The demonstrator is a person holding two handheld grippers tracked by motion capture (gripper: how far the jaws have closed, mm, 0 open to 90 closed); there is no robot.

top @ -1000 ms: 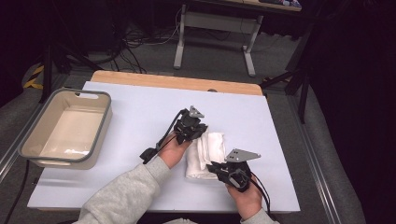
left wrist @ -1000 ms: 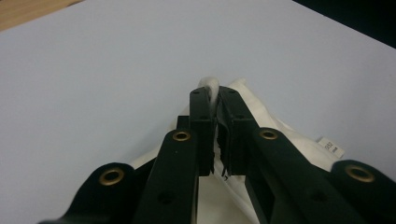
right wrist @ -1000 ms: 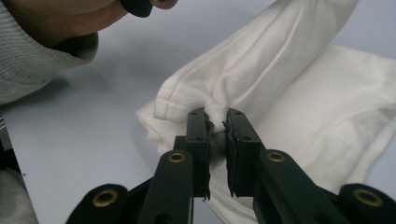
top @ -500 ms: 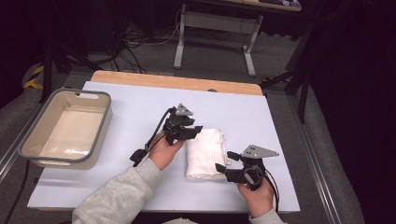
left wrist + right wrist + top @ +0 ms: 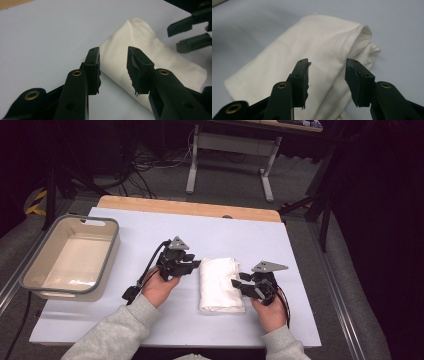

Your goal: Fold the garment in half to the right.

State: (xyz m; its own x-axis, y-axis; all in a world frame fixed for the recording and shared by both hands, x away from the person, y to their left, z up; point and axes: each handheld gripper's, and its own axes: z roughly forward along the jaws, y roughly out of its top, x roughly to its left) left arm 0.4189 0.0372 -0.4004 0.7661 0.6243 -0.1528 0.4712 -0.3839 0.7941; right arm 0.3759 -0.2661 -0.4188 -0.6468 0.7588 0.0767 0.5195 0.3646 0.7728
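A folded white cloth [image 5: 219,280] lies flat on the white tabletop between my two grippers. My left gripper [image 5: 195,265] sits just off the cloth's left edge, open. In the left gripper view [image 5: 113,66] its jaws have just been closing a little; they grip nothing, and the cloth [image 5: 155,52] lies ahead of the gap. My right gripper [image 5: 239,285] is at the cloth's right edge, open. In the right gripper view [image 5: 327,75] its jaws have also just been closing, hovering over the cloth [image 5: 294,45] without pinching it.
A grey bin [image 5: 107,227] with a pale inside stands at the table's left. The table's wooden far edge [image 5: 190,207] runs along the back. Beyond it are desk legs [image 5: 192,160] and cables on the floor. Bare white tabletop [image 5: 150,330] surrounds the cloth.
Both grippers were shut at the cloth a second ago. They have opened and drawn apart, the left one leftward and the right one rightward, leaving the cloth lying folded.
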